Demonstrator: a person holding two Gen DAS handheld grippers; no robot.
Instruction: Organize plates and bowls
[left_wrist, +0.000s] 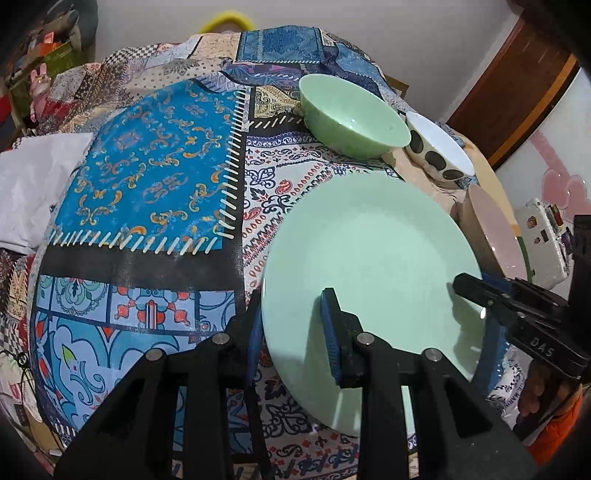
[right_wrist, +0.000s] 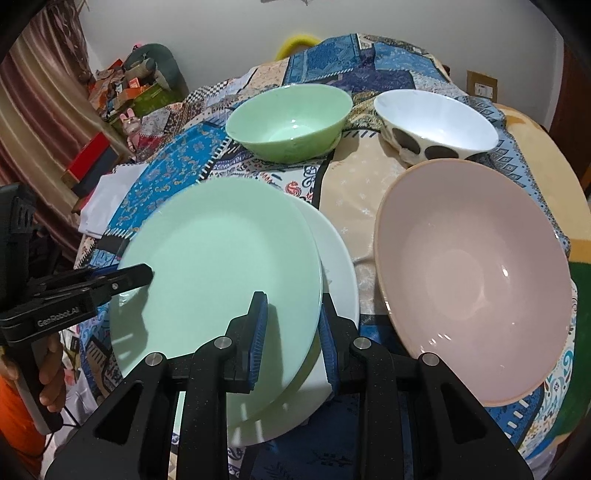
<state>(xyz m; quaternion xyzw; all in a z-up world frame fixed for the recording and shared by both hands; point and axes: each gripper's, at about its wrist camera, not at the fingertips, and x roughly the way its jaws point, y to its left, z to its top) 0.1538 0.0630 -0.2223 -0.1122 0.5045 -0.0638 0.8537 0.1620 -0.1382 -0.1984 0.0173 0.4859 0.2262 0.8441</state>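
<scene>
A mint green plate (left_wrist: 369, 251) is held over a white plate (right_wrist: 338, 258) on the patterned tablecloth. My left gripper (left_wrist: 291, 332) is shut on the green plate's left rim, one pad above and one below. My right gripper (right_wrist: 293, 332) is shut on the green plate's (right_wrist: 218, 266) right rim, its right finger between the green and the white plate. A green bowl (right_wrist: 290, 122), a white bowl with dark spots (right_wrist: 436, 123) and a large pink bowl (right_wrist: 476, 277) stand behind and to the right.
The table (left_wrist: 147, 166) carries a blue patchwork cloth, with a beige patch (right_wrist: 354, 184) between the bowls. White folded cloth (left_wrist: 33, 184) lies at the far left edge. Clutter and boxes (right_wrist: 122, 92) stand beyond the table.
</scene>
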